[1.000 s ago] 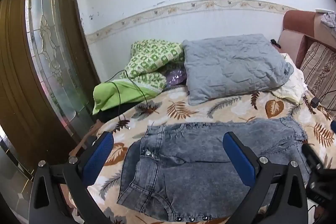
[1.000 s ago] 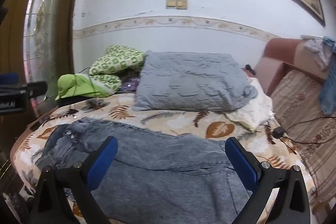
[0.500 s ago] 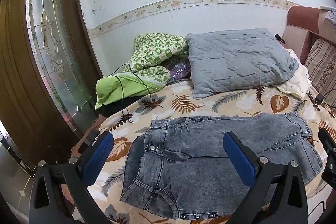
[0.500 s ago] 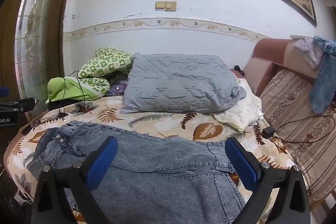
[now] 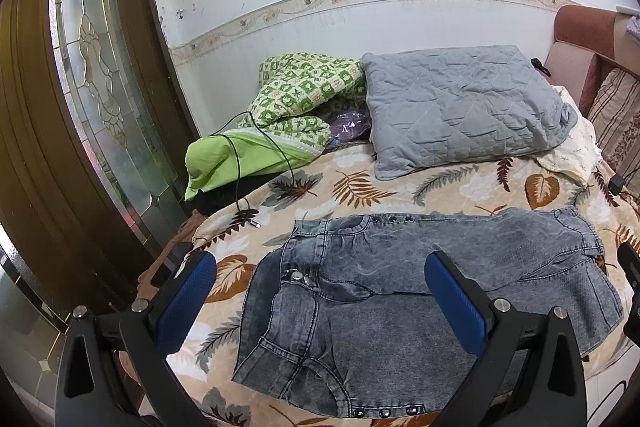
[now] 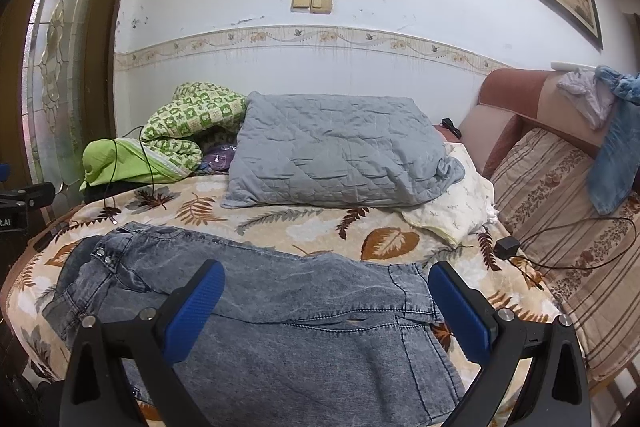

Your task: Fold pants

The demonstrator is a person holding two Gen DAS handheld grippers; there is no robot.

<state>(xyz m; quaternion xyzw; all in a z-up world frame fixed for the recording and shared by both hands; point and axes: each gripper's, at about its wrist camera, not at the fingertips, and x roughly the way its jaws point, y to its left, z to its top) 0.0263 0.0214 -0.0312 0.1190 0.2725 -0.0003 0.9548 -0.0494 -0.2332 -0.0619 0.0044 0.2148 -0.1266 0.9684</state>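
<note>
Grey washed denim pants (image 5: 384, 291) lie flat on a leaf-print bedspread (image 5: 360, 187), waist to the left, leg hems to the right. They also show in the right wrist view (image 6: 280, 311). My left gripper (image 5: 320, 291) is open and empty, hovering above the waist end. My right gripper (image 6: 326, 303) is open and empty, hovering above the leg end. Neither gripper touches the cloth.
A grey pillow (image 5: 460, 107), a green patterned quilt (image 5: 296, 99) and a black cable (image 5: 256, 163) lie at the back of the bed. A glass-panelled wooden door (image 5: 88, 99) stands left. A striped sofa cushion (image 6: 568, 227) with a charger cable is right.
Both grippers have pulled back and risen from the pants, so more of the bed and pants shows. Both stay open. The pants have not moved.
</note>
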